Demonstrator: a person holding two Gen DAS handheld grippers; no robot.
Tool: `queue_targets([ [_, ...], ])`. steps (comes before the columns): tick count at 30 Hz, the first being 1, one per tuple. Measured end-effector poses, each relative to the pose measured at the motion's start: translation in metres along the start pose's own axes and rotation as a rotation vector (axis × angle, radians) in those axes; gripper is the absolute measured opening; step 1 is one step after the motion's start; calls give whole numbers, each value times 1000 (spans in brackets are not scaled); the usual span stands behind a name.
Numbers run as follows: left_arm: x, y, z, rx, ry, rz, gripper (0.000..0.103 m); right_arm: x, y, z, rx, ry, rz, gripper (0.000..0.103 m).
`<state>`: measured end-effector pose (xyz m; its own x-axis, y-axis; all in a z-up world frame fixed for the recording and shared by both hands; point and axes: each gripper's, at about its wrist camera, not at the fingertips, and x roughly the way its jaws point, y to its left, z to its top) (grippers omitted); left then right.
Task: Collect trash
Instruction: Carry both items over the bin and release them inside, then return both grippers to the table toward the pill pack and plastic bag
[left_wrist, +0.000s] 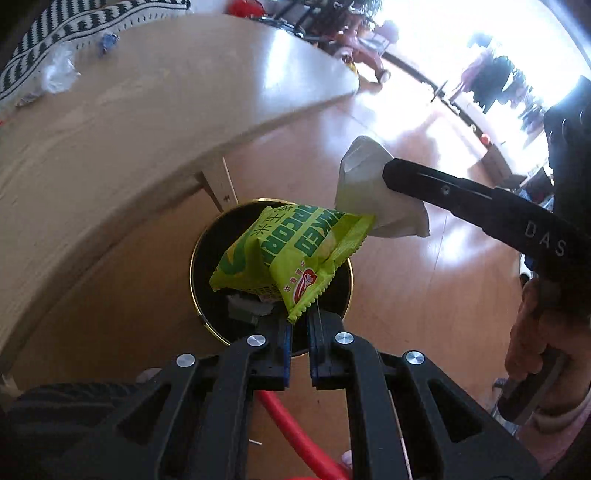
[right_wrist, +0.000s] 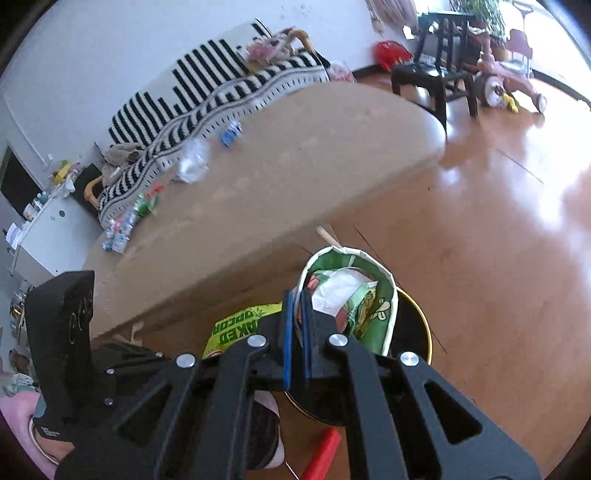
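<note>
Popcorn bag (left_wrist: 291, 254) pinched in left fingers (left_wrist: 282, 343), over bin (left_wrist: 197, 258)

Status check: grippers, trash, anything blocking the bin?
Left gripper shut on popcorn bag. Right gripper shut on paper cup. Both over bin. Nothing blocking.

Two grippers were in view, the left gripper (left_wrist: 298, 325) and the right gripper (right_wrist: 295, 314). There was one green snack bag (left_wrist: 291, 254), one paper cup (right_wrist: 384, 295) and one black bin (left_wrist: 207, 258) with a gold rim. One wooden table (right_wrist: 295, 166) carried one crumpled clear plastic piece (right_wrist: 192, 160), one small blue wrapper (right_wrist: 231, 134) and, as far as could be told, two plastic bottles (right_wrist: 122, 227). One black chair (right_wrist: 436, 77), one pink tricycle (right_wrist: 506, 79) and one striped blanket (right_wrist: 192, 96) stood beyond.
</note>
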<state>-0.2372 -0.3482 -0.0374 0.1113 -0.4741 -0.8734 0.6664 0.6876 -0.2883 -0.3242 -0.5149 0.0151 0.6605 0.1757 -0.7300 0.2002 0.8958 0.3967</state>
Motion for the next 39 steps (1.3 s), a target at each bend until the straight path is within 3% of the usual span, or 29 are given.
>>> queue_targets([
  [7, 18, -7, 8, 26, 53, 11, 8, 9, -4, 9, 45, 7, 14, 5],
  [8, 21, -6, 10, 19, 65, 15, 23, 9, -6, 11, 64, 4, 7, 6],
  [9, 20, -5, 7, 8, 74, 11, 66, 7, -10, 11, 77, -1, -8, 9],
  [10, 17, -1, 7, -9, 63, 4, 87, 5, -13, 13, 93, -7, -25, 26],
  [11, 12, 3, 7, -18, 35, -4, 96, 3, -15, 14, 110, -18, -29, 73],
  [12, 4, 6, 9, -12, 13, -4, 96, 1, -19, 15, 123, -31, -33, 96],
  [15, -16, 17, 13, -8, -37, 39, 96, -1, -20, 20, 121, -48, -45, 97],
  [19, -60, 54, 23, -103, -136, 88, 97, 6, -6, 26, 42, -101, -111, 97],
  [26, -138, 163, 15, -325, -292, 371, 97, 49, 45, 49, -66, -80, -82, 96],
  [30, -166, 230, 13, -430, -292, 461, 97, 74, 79, 68, -138, -72, -62, 96],
  [34, -182, 277, 15, -422, -266, 535, 97, 104, 113, 95, -193, -60, -41, 96],
  [39, -174, 314, 26, -419, -202, 511, 97, 145, 165, 127, -270, -42, -6, 96],
])
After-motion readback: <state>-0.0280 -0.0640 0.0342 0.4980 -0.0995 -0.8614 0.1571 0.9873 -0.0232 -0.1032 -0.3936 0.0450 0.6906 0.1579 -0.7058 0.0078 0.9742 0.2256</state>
